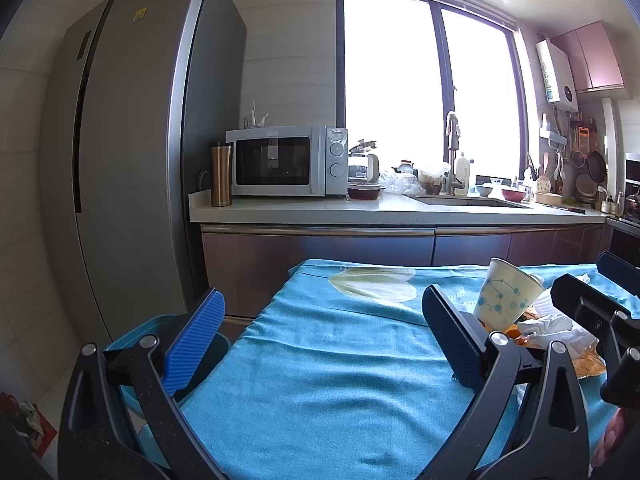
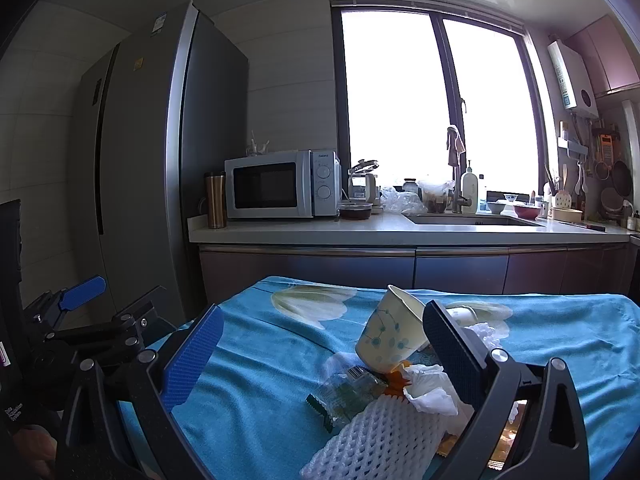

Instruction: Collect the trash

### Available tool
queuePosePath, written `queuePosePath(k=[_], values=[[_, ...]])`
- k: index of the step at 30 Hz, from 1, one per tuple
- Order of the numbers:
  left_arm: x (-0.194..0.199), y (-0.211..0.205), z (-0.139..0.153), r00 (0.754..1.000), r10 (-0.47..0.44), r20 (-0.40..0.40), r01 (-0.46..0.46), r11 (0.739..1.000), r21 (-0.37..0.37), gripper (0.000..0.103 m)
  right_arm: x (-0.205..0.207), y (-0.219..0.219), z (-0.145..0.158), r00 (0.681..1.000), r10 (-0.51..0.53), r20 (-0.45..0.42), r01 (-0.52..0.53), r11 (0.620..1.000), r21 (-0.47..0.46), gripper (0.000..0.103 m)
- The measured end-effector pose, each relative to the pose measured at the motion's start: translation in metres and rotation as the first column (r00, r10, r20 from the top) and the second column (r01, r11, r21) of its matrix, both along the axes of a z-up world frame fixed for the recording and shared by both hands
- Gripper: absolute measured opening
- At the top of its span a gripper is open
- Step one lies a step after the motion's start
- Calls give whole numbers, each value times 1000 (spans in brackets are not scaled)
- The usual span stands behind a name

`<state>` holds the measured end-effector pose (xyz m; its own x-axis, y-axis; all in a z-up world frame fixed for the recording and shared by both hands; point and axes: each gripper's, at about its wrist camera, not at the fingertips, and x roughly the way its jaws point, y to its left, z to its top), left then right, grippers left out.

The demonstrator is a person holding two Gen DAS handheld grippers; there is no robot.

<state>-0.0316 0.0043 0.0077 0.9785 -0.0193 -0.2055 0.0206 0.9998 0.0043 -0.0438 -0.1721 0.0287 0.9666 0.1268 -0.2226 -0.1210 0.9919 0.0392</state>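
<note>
While both tongs, left tongs (image 1: 324,332) and right tongs (image 2: 320,344), stand released above the teal-covered counter (image 2: 260,360), foam netting (image 2: 376,436) lies nearest, then wrapper (image 2: 344,396), crumpled tissue (image 2: 428,388), tilted paper cup (image 2: 392,336).

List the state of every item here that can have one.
Left hand-held gripper: open, holding nothing.
Right hand-held gripper: open, holding nothing.
Paper cup: tipped over, leaning on the trash pile.
Tissue: crumpled.
Microwave: door closed.
Fridge: doors closed.
</note>
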Motion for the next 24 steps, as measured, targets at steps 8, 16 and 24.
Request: queuePosePath(k=[8, 16, 24], values=[[1, -2, -1, 1000, -4, -4, 4, 1000, 2, 97, 0, 0, 0, 1000, 1, -2, -1, 1000, 6, 96], [4, -5, -5, 998, -53, -34, 53, 999, -5, 97, -1, -4, 0, 1000, 6, -5, -6, 1000, 10, 96], [11, -30, -18, 962, -248, -114, 249, 968, -4, 97, 2, -46, -6, 995, -75, -61, 77, 996, 34, 97]])
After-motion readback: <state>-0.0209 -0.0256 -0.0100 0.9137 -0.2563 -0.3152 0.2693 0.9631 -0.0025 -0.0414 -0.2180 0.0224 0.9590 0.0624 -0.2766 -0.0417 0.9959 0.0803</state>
